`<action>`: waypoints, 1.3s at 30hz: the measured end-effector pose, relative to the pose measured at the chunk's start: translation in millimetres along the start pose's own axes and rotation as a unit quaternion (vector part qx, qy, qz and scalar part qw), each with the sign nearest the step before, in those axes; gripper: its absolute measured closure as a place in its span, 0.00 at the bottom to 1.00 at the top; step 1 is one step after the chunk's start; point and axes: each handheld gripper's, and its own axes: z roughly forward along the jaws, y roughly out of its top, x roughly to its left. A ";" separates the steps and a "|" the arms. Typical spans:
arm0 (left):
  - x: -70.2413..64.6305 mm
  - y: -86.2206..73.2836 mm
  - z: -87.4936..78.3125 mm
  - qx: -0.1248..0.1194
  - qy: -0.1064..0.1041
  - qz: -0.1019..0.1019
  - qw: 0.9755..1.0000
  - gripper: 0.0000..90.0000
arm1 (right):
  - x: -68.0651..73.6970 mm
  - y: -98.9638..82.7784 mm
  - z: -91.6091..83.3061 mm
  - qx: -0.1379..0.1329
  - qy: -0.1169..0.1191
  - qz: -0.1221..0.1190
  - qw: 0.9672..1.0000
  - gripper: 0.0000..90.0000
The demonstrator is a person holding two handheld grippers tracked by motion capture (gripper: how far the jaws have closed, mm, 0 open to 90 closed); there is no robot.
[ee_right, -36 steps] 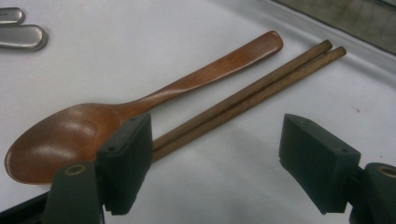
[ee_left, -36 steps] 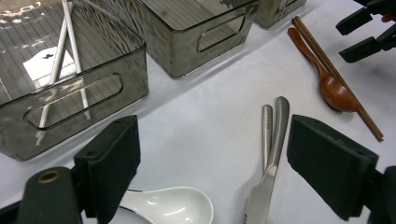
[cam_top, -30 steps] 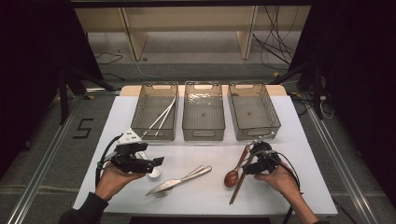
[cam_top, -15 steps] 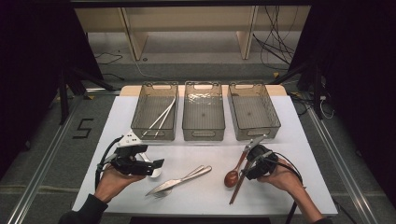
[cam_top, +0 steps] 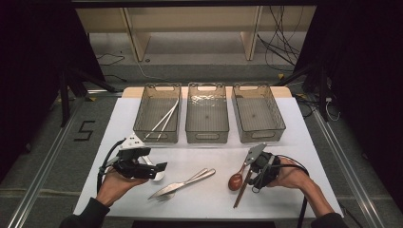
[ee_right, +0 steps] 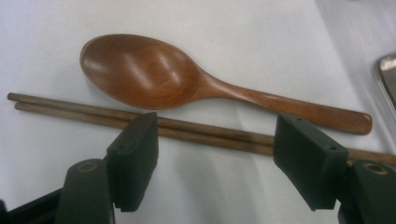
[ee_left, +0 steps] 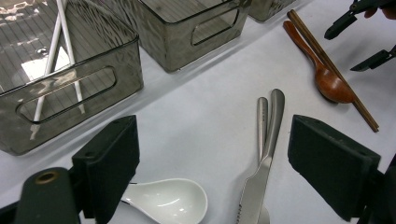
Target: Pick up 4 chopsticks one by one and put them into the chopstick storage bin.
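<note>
A: Right hand-held gripper (ee_right: 215, 163) status?
B: Jaws apart, and they've just been closing a little. It sits low over the wooden chopsticks (ee_right: 196, 130), one jaw either side along the pair. Pads aren't pressing on anything.
A: Where are the chopsticks?
B: Flat on the white worktop (cam_top: 304, 142), front right. The wooden spoon (ee_right: 154, 74) lies just beside them, roughly parallel; can't tell if they touch.
A: Left hand-held gripper (ee_left: 215, 172)?
B: Jaws wide apart, nothing clamped. The white ceramic spoon (ee_left: 168, 200) is on the worktop by one jaw, and the metal knife (ee_left: 261, 163) and a second metal utensil (ee_left: 262, 116), lying side by side, are between the jaws in the left gripper view.
A: Bins?
B: Three clear bins in a row at the back. The left bin (cam_top: 157, 135) holds white chopsticks (cam_top: 166, 118). The middle bin (cam_top: 207, 135) and right bin (cam_top: 278, 128) are well apart from both hands.
</note>
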 end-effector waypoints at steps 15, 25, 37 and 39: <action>0.6 -0.6 0.9 0.004 0.001 0.001 1.000 0.18 | -8.7 -2.0 10.5 0.018 0.014 -0.041 0.999 0.38; 0.5 -0.8 1.4 0.005 0.000 0.002 1.000 0.18 | -8.5 -2.4 15.0 0.022 0.023 -0.058 0.998 0.38; 0.2 -1.0 1.3 0.008 -0.001 0.005 1.000 0.18 | -9.4 -2.7 15.7 0.021 0.032 -0.073 0.997 0.41; 0.3 -1.1 1.1 0.008 -0.001 0.005 1.000 0.18 | -8.5 -2.5 15.7 0.024 0.034 -0.072 0.997 0.42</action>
